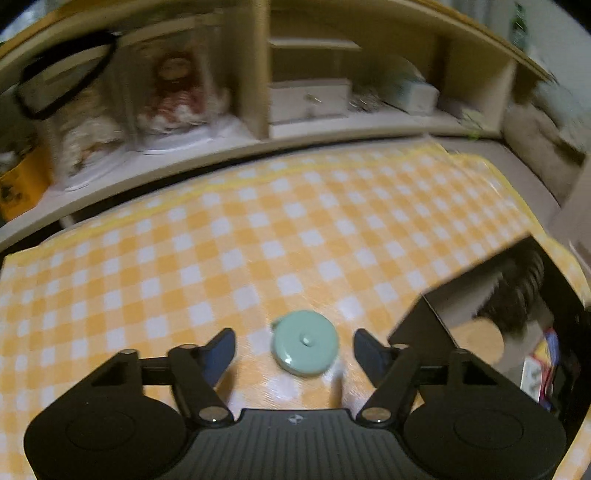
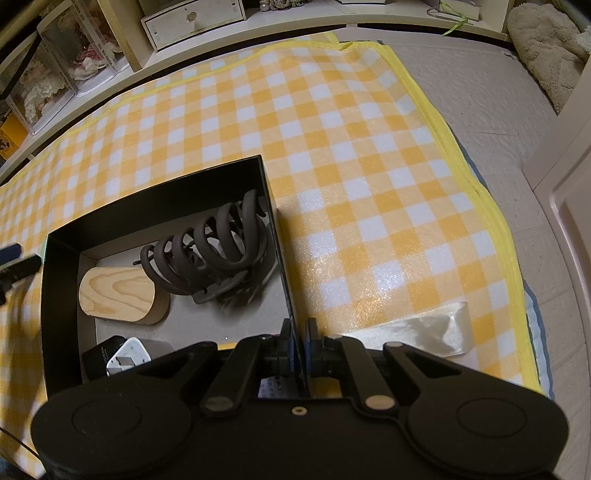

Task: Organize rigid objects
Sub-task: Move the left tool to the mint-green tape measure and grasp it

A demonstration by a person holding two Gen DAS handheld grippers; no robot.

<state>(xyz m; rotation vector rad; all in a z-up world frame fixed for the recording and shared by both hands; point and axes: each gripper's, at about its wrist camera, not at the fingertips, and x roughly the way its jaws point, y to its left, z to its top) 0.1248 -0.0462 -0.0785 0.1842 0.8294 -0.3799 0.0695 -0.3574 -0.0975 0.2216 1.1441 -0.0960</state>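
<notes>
A round mint-green disc (image 1: 306,342) lies flat on the yellow-and-white checked cloth (image 1: 258,236), just left of the black box (image 1: 424,325). The left gripper (image 1: 294,350) hangs over it with its jaws apart; the disc sits between the two fingertips (image 1: 221,350), with a gap on each side, so the pads do not press on it.

The box is open-topped and rests on the cloth. The right gripper (image 2: 298,345) is clamped shut on the box's right-hand wall (image 2: 280,236), one finger inside and one outside, near the corner closest to the camera.

Inside the box, a dark brown claw hair clip (image 2: 214,251) lies toward the far right corner. Left of the clip, a pale wooden block (image 2: 118,295) with rounded ends lies flat on the grey floor of the box. Nearer the camera, a small white plug-like thing (image 2: 127,356) sits beside a small black item (image 2: 101,354); both are partly hidden by the gripper.

Outside the box on its right, a strip of cream satin ribbon (image 2: 424,328) lies on the cloth. Beyond the box, past the far edge of the cloth, a low shelf unit (image 2: 258,22) holds a white drawer box (image 2: 192,20) and dolls in clear cases (image 2: 59,66).
</notes>
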